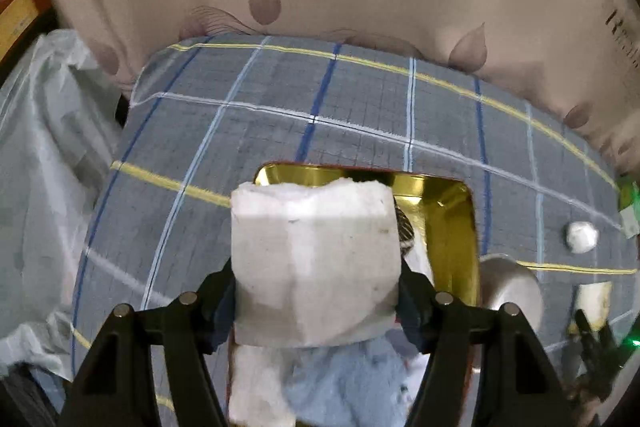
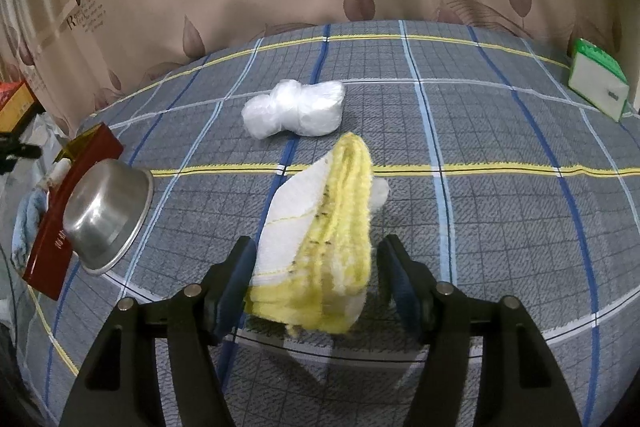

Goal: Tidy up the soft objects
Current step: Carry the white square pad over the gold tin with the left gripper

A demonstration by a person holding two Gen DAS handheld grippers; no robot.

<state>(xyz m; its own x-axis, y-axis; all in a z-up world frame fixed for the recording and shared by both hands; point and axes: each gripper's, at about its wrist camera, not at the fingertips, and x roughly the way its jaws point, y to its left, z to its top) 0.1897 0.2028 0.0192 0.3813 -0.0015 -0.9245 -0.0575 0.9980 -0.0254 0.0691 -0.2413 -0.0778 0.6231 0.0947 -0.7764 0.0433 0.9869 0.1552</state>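
White foam block [image 1: 316, 259] is pinched between the pads of the left gripper [image 1: 318, 291], both pads pressed against its sides, and it is held above a red box with a gold lining [image 1: 452, 203] that sits on the plaid-covered counter [image 1: 360, 107]. Light blue fluffy cloth [image 1: 344, 379] is seen below the block, inside the box. A steel bowl [image 1: 512, 287] lies just right of the box. In the right wrist view, a yellow and white towel [image 2: 320, 239] lies between the jaws of the right gripper [image 2: 316, 283]; the left pad touches it, while a gap is seen at the right pad, so the jaws stand spread. A white plastic bundle [image 2: 296, 109] rests beyond the towel, and a green and white packet [image 2: 598, 83] sits at the far right edge.
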